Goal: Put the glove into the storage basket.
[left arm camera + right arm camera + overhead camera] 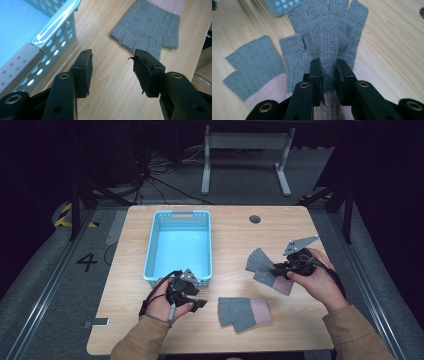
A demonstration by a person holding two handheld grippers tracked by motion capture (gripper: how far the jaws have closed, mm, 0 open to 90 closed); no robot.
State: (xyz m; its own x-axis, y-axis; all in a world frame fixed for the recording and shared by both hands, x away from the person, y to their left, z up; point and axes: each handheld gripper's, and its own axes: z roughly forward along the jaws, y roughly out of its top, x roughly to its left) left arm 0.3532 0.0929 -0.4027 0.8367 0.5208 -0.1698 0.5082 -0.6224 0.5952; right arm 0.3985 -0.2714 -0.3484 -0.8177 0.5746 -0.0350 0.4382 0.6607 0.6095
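Note:
A grey fingerless glove with a pink cuff (260, 264) is lifted off the wooden table (230, 230) at the right. My right gripper (278, 270) is shut on it, and in the right gripper view the jaws (328, 63) pinch a raised fold of that glove (324, 30) just above the cuff. A second matching glove (244, 312) lies flat near the front edge and is also in the right gripper view (254, 66). My left gripper (199, 301) rests beside the basket's near right corner. Its jaws (112, 56) stand open over bare wood, short of the flat glove (147, 27).
A light blue perforated basket (152, 247) stands on the left half of the table, and its corner (50, 32) lies close to my left jaw. A round cable hole (255, 219) sits at the back of the table. A metal stand (245, 142) is on the floor beyond.

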